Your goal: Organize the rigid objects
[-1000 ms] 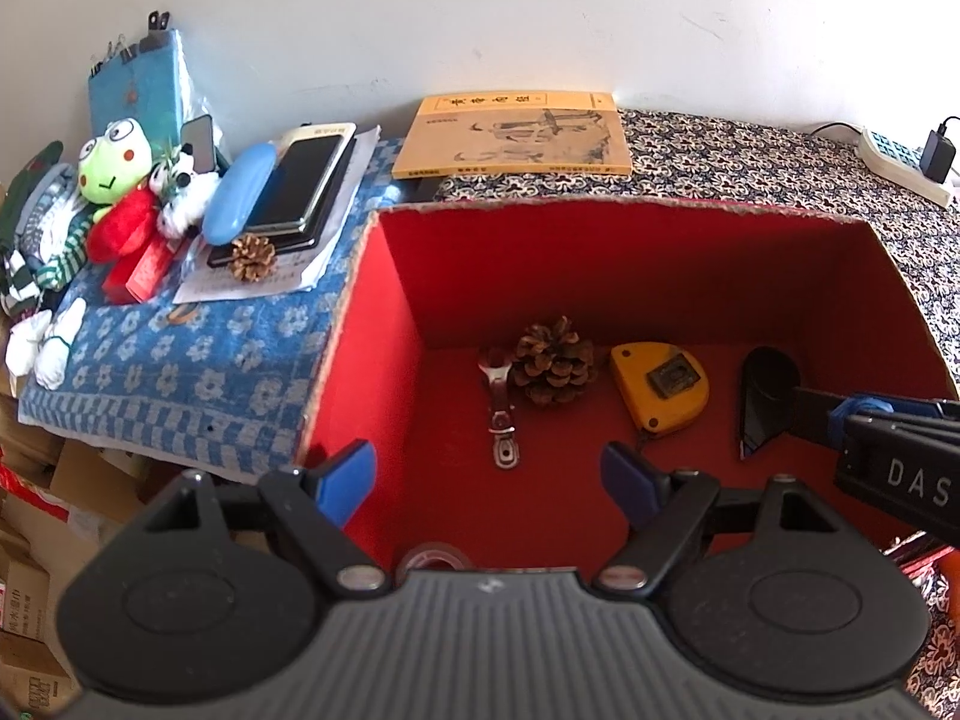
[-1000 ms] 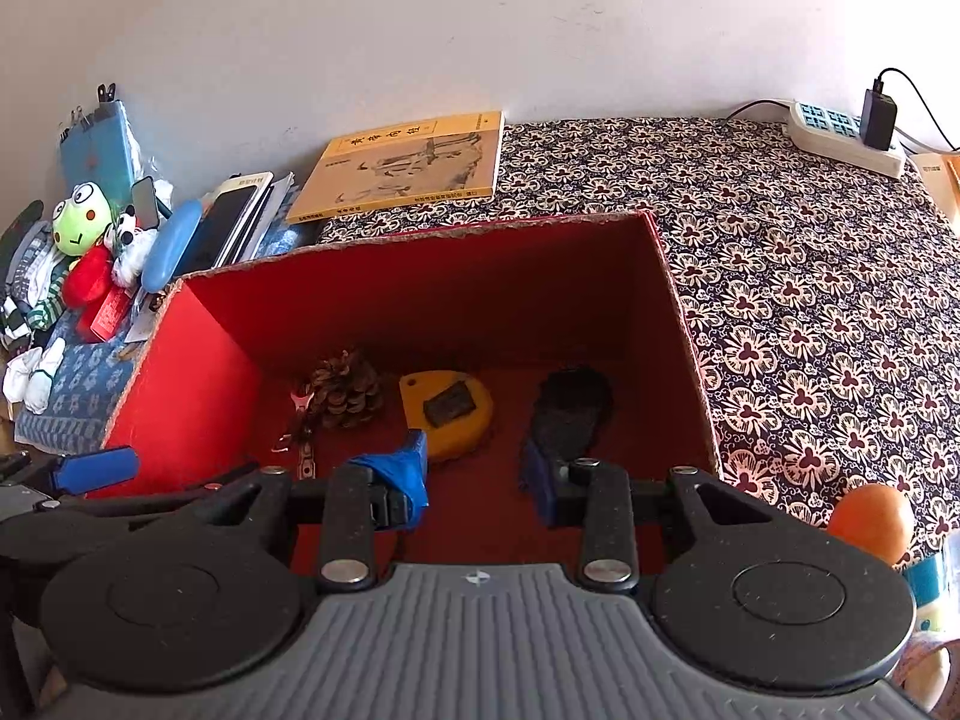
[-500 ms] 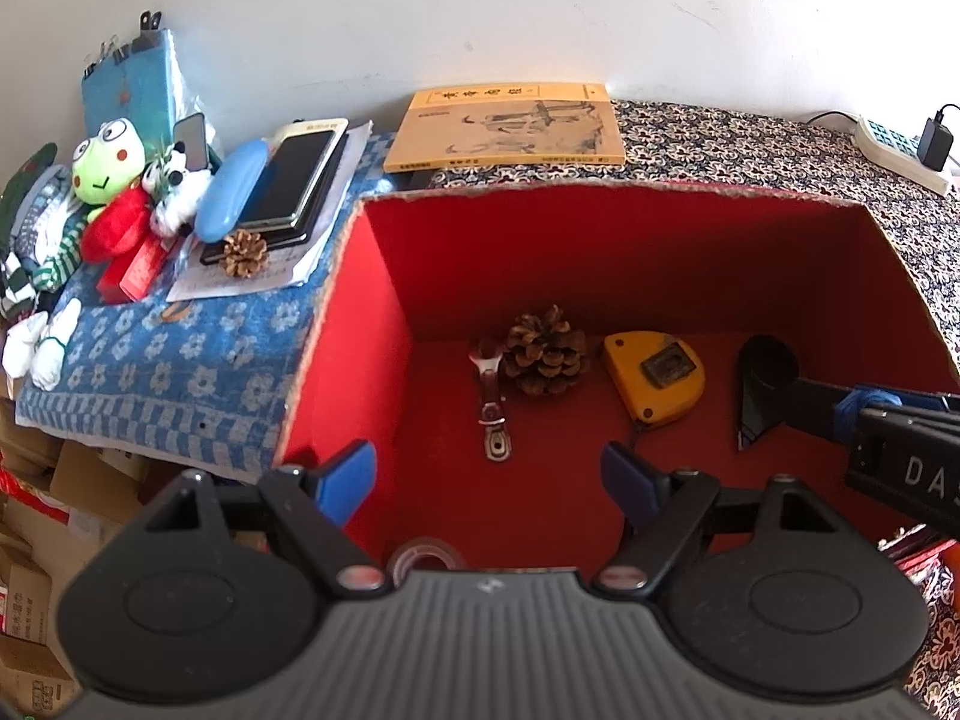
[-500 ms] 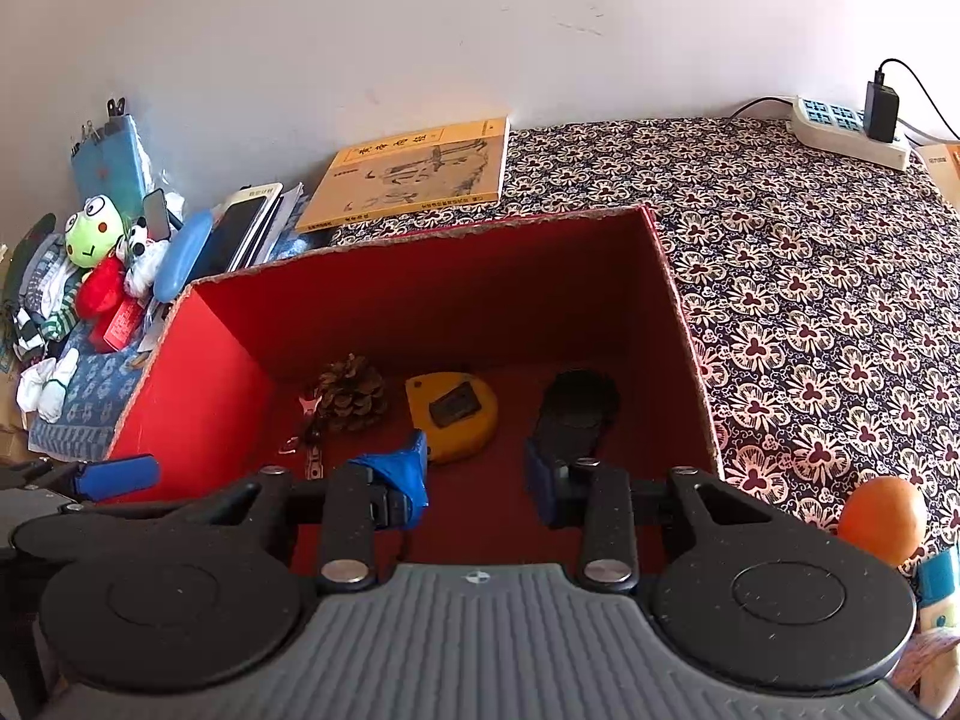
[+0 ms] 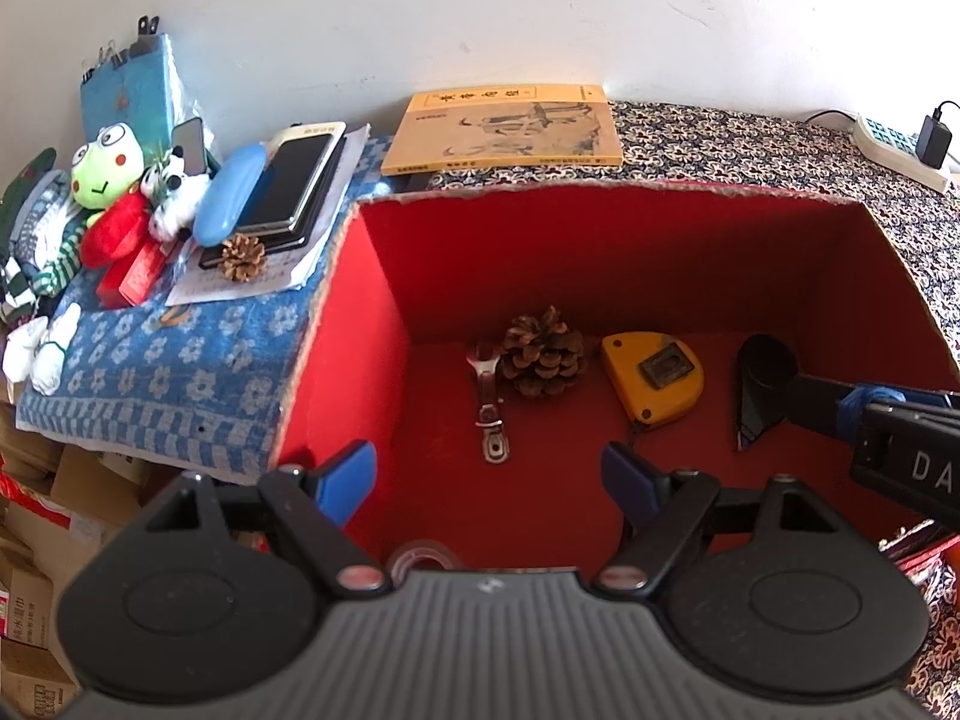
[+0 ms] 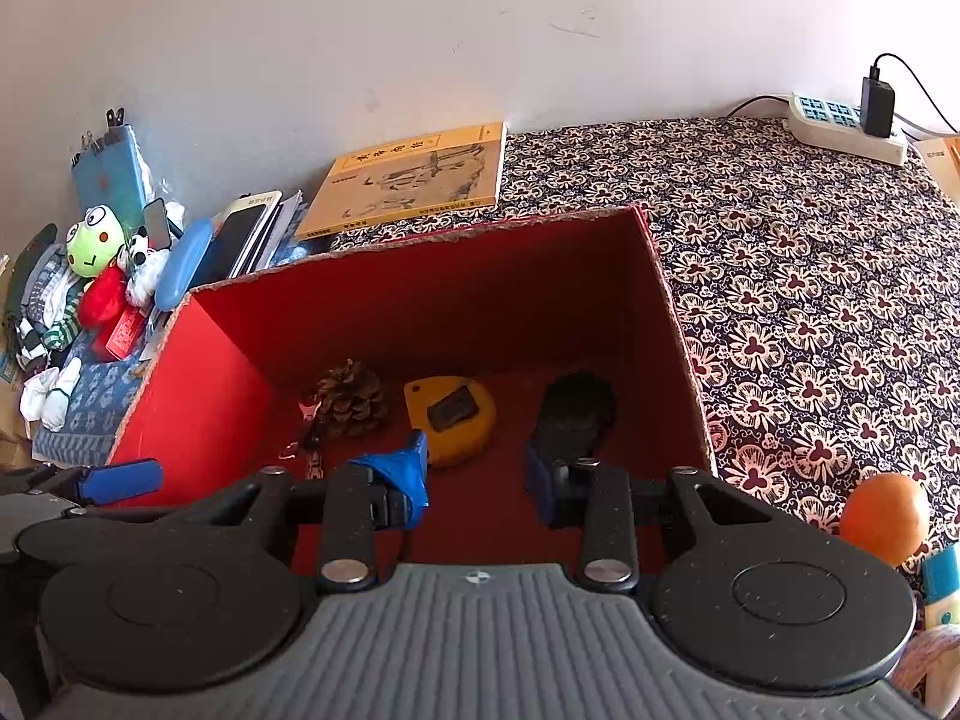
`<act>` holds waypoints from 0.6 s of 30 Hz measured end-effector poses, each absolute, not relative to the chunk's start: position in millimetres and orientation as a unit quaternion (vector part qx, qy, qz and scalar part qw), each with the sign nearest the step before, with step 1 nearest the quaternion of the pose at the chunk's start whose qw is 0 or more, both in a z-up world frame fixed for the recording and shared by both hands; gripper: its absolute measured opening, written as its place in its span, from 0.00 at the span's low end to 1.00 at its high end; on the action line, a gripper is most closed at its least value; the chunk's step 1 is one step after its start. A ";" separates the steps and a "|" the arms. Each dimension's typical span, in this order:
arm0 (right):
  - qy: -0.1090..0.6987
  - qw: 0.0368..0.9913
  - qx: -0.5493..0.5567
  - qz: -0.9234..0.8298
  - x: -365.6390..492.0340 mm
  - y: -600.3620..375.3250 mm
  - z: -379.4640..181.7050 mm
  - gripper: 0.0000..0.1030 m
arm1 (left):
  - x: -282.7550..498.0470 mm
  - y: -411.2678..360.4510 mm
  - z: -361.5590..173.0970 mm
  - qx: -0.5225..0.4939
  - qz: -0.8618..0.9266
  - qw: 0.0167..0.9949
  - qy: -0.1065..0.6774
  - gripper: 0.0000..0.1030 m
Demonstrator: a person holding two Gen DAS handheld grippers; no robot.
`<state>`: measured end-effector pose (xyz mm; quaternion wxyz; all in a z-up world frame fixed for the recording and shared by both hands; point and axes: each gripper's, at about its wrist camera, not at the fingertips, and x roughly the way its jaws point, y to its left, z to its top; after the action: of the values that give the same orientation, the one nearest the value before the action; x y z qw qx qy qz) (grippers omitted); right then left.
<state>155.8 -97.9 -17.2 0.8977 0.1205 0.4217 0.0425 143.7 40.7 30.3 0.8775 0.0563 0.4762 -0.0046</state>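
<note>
A red cardboard box [image 5: 600, 189] stands open in front of me. On its floor lie a large pine cone [image 5: 543, 354], a metal clip tool [image 5: 489, 408], a yellow tape measure [image 5: 654, 378], a black teardrop-shaped object [image 5: 762, 384] and a clear tape roll [image 5: 420, 555]. My left gripper [image 5: 486, 480] hovers open over the box's near left part and holds nothing. My right gripper [image 6: 474, 477] is open inside the box, its right fingertip just short of the black object [image 6: 576, 408]. A small pine cone [image 5: 243, 258] lies outside on papers to the left.
Left of the box, a blue cloth carries a frog plush [image 5: 105, 165], a blue case [image 5: 231, 195] and stacked phones [image 5: 294, 180]. A yellow book [image 6: 414, 180] lies behind the box. On the patterned tablecloth to the right are an orange [image 6: 885, 516] and a power strip [image 6: 846, 126].
Both views have shifted only slightly, as if pulled back a little. Both grippers keep the same opening, and nothing in the box has moved.
</note>
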 end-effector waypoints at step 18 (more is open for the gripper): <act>0.417 0.901 0.107 0.052 153.1 -93.3 -13.2 0.18 | 141.3 43.0 32.0 0.052 -0.004 0.879 0.474 0.81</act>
<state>153.1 -93.3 -13.2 0.9012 0.1067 0.4168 0.0518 141.3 43.0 32.0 0.8789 0.0518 0.4741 -0.0037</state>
